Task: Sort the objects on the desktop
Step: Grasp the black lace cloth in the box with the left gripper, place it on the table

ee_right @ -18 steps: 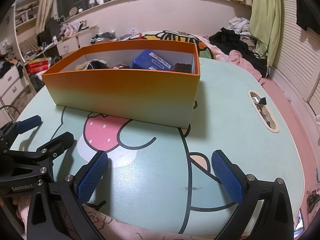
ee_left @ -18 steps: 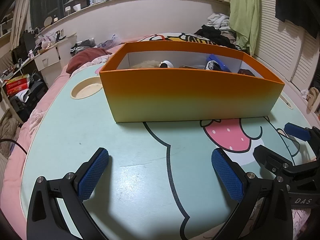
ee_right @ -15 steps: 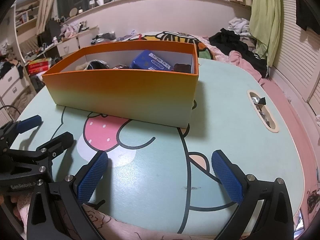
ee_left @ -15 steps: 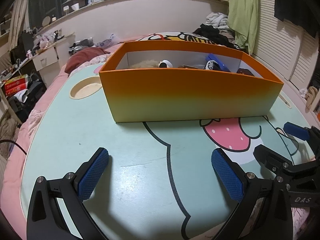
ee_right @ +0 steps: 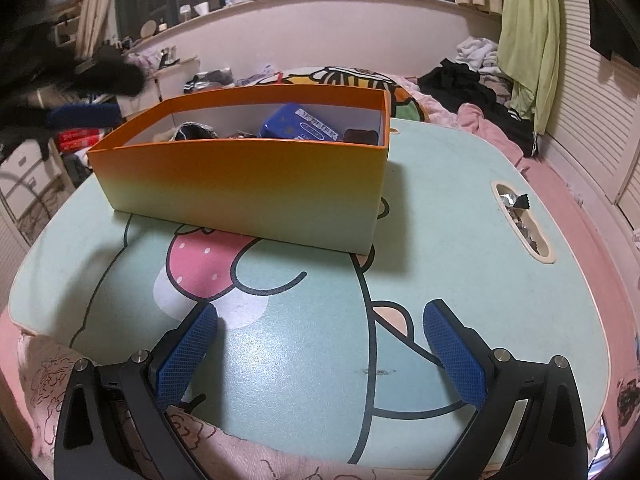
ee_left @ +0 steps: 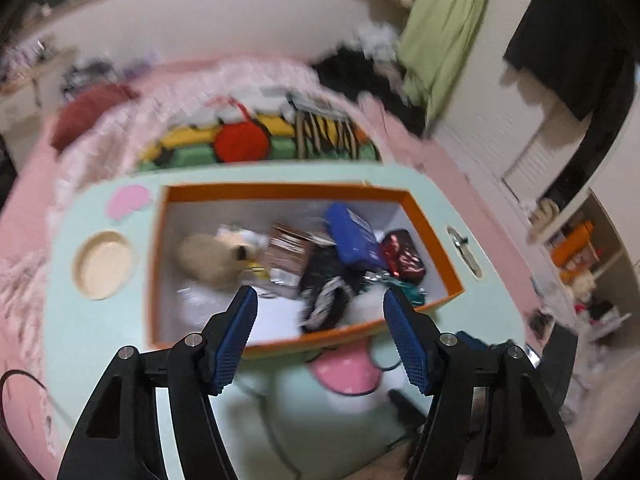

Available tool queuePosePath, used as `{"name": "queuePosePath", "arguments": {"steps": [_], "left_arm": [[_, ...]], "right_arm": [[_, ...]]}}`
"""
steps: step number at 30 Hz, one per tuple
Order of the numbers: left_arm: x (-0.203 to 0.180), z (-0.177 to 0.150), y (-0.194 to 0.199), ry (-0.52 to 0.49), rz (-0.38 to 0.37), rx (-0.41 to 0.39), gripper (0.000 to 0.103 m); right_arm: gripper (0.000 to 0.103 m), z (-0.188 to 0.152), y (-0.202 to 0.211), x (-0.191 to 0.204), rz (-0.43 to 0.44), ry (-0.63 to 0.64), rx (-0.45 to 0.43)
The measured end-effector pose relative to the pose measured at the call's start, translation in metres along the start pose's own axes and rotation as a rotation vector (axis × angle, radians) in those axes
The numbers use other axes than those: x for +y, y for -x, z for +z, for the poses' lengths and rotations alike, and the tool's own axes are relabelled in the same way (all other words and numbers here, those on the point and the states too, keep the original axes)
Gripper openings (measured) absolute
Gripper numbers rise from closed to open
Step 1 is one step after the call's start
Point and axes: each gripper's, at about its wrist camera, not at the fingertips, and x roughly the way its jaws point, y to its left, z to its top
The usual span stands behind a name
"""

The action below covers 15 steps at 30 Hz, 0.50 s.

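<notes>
Left wrist view, smeared by motion, looks steeply down into the orange box (ee_left: 434, 236) from above its near wall. The left gripper (ee_left: 320, 320) hangs over the near part of the box with its jaws apart and nothing between the blue pads (ee_left: 234, 340); neither pad touches the box or its contents. Inside the box, a beige plush toy (ee_left: 208, 258) lies toward the left end, a brown packet (ee_left: 288, 254) sits just right of it near the middle, a blue pouch (ee_left: 352, 236) leans toward the far right, and a shiny dark red wrapper (ee_left: 402, 256) lies beside the right wall. A black and white bundle (ee_left: 326, 298) rests by the near wall, in line with the gap between the jaws; blur hides what it is. The box stands on a mint-green table (ee_left: 100, 332), with a round beige cup recess (ee_left: 104, 264) left of the box and a narrow slot (ee_left: 464, 248) right of it. Right wrist view shows the same box from the side, its outer wall fading from orange to pale yellow (ee_right: 244, 184), with the blue pouch (ee_right: 298, 126) showing above the rim. The right gripper (ee_right: 320, 344) is low over the bare table (ee_right: 460, 208), well in front of the box, jaws spread wide and empty. Up at the left of the box, the left gripper appears as a dark blur with one blue pad (ee_right: 82, 116).
</notes>
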Motion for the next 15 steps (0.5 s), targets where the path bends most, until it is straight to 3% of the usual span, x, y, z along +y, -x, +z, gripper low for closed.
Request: {"name": "queuePosePath", "arguments": {"steps": [2,4,5,7,9,15], "left_arm": [[-0.010,0.007,-0.021,-0.021,0.015,0.077,0.062],[-0.014,0.008,-0.042,-0.032,0.034,0.154,0.038],[-0.013,0.008,-0.050,-0.022,0.024,0.190,0.019],[-0.011,0.008,-0.063,-0.020,0.000,0.225,0.014],[-0.003,0.010,-0.059,0.003,-0.026,0.197,0.009],[0.008,-0.001,0.045,0.008,-0.195,-0.153,0.009]], "right_arm": [[0.103,0.000,0.000,0.000,0.000,-0.001,0.000],[0.103,0.000,0.000,0.000,-0.001,-0.001,0.000],[0.103,0.000,0.000,0.000,-0.002,-0.001,0.000],[0.103,-0.001,0.000,0.000,-0.002,-0.002,0.000],[0.103,-0.001,0.000,0.000,-0.003,-0.002,-0.001],[0.103,-0.001,0.000,0.000,-0.005,-0.004,-0.001]]}}
